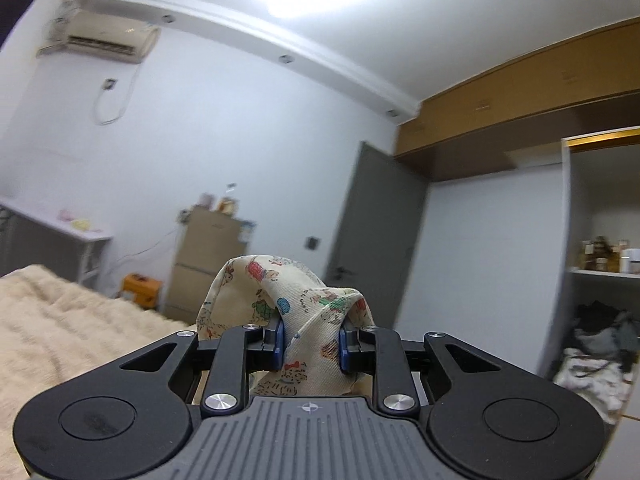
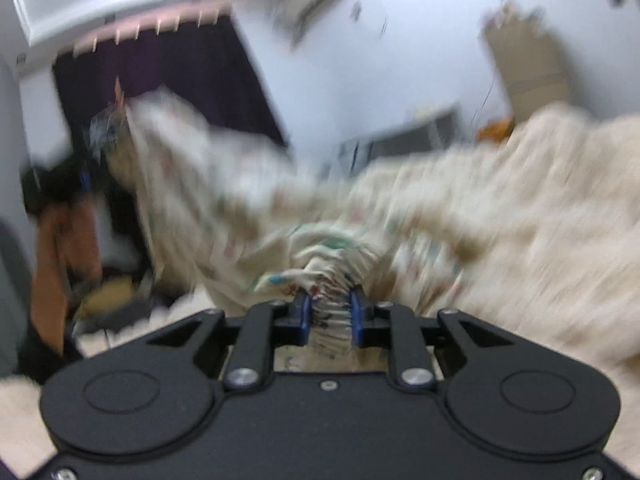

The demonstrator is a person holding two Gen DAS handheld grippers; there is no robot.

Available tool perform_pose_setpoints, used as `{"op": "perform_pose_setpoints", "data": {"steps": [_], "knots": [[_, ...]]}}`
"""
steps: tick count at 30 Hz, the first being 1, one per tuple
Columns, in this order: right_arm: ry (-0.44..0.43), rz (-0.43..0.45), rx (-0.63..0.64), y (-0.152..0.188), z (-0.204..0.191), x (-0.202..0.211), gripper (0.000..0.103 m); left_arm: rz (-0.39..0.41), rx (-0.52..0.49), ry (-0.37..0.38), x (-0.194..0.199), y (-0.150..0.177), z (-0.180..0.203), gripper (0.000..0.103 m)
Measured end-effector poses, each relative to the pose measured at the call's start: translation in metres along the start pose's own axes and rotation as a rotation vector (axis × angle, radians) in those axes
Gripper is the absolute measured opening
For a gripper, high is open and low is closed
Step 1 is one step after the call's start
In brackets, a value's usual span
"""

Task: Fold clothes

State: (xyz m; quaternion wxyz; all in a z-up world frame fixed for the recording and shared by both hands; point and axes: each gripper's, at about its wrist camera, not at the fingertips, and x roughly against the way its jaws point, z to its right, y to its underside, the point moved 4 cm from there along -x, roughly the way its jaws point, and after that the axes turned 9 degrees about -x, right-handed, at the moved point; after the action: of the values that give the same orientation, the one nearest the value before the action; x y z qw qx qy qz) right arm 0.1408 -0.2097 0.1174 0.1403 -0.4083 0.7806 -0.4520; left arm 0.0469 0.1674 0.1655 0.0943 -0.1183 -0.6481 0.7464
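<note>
- the left gripper pinches a cream cotton cloth with little coloured cartoon pictures; a fold of it sticks up above the blue pads.
- the right gripper squeezes a bunched, gathered edge of the same cloth.
- in the blurry right view, the cloth stretches up to the left, over the fluffy cream blanket.
- lots of open air sits above the left gripper, with a grey door well behind.
- no words can be read anywhere.

cream cartoon-printed cotton garment: red, green, blue figures | black left tongs: blue pads | fluffy cream bed blanket | grey door | tan cabinet
</note>
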Motion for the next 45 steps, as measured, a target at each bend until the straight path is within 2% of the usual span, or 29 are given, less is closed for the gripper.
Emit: {"op": "perform_pose_setpoints", "data": {"steps": [2,4,7,8,9,11,12,13,14,16,18,21,23,25,28,30,31,33,34,35,36,39,41,43,45], "knots": [[-0.009,0.13,-0.025,-0.029,-0.007,0.038,0.018,-0.022,-0.008,-0.008,-0.008,0.004,-0.001,0.022],[-0.02,0.255,-0.032,-0.054,-0.016,0.078,0.018,-0.04,-0.011,0.018,-0.019,0.008,0.006,0.023],[0.007,0.38,0.015,-0.077,-0.032,0.122,0.018,-0.061,-0.022,0.091,-0.034,0.013,0.023,0.028],[0.044,0.386,0.056,-0.079,-0.036,0.129,0.019,-0.071,-0.031,0.097,-0.037,0.015,0.028,0.032],[0.087,0.379,0.096,-0.08,-0.039,0.134,0.02,-0.094,-0.045,0.098,-0.042,0.019,0.035,0.033],[0.221,0.294,0.127,-0.075,-0.027,0.13,0.028,-0.154,-0.07,0.084,-0.054,0.031,0.043,0.053],[0.295,0.248,0.129,-0.071,-0.017,0.126,0.033,-0.184,-0.084,0.073,-0.059,0.038,0.046,0.058],[0.364,0.21,0.129,-0.067,-0.005,0.119,0.045,-0.209,-0.096,0.062,-0.063,0.044,0.048,0.065],[0.42,0.18,0.131,-0.061,0.006,0.114,0.052,-0.224,-0.107,0.045,-0.064,0.049,0.049,0.066],[0.546,0.101,0.122,-0.045,0.039,0.101,0.052,-0.254,-0.135,0.031,-0.064,0.062,0.052,0.067],[0.538,0.053,0.072,-0.034,0.06,0.098,0.054,-0.265,-0.158,0.069,-0.06,0.066,0.059,0.071],[0.511,0.028,0.046,-0.029,0.077,0.1,0.058,-0.279,-0.191,0.123,-0.055,0.072,0.069,0.081],[0.503,0.011,0.027,-0.03,0.089,0.099,0.07,-0.287,-0.192,0.144,-0.056,0.074,0.078,0.084],[0.457,-0.021,-0.045,-0.031,0.105,0.099,0.071,-0.317,-0.159,0.204,-0.068,0.079,0.084,0.086],[0.351,-0.106,-0.179,-0.017,0.129,0.094,0.071,-0.419,-0.121,0.277,-0.097,0.099,0.093,0.086],[0.341,-0.146,-0.239,-0.003,0.14,0.092,0.071,-0.474,-0.18,0.295,-0.113,0.117,0.107,0.086],[0.337,-0.166,-0.269,0.004,0.145,0.091,0.07,-0.501,-0.21,0.305,-0.121,0.126,0.114,0.086],[0.32,-0.205,-0.322,0.017,0.155,0.088,0.059,-0.555,-0.269,0.323,-0.136,0.144,0.128,0.087],[0.293,-0.218,-0.329,0.023,0.153,0.084,0.043,-0.582,-0.298,0.332,-0.144,0.153,0.135,0.087],[0.272,-0.213,-0.311,0.027,0.145,0.083,0.025,-0.609,-0.328,0.341,-0.152,0.162,0.142,0.087],[0.269,-0.194,-0.258,0.024,0.133,0.086,0.018,-0.636,-0.358,0.35,-0.16,0.171,0.149,0.086],[0.255,-0.14,-0.049,0.015,0.089,0.094,0.017,-0.706,-0.454,0.377,-0.18,0.195,0.168,0.084],[0.221,-0.138,0.149,0.013,0.049,0.096,0.017,-0.676,-0.567,0.392,-0.172,0.19,0.172,0.084],[0.182,-0.182,0.378,0.022,0.006,0.094,0.017,-0.644,-0.679,0.407,-0.163,0.186,0.177,0.084],[0.127,-0.269,0.589,0.043,-0.031,0.09,0.017,-0.611,-0.791,0.421,-0.154,0.182,0.182,0.084]]}}
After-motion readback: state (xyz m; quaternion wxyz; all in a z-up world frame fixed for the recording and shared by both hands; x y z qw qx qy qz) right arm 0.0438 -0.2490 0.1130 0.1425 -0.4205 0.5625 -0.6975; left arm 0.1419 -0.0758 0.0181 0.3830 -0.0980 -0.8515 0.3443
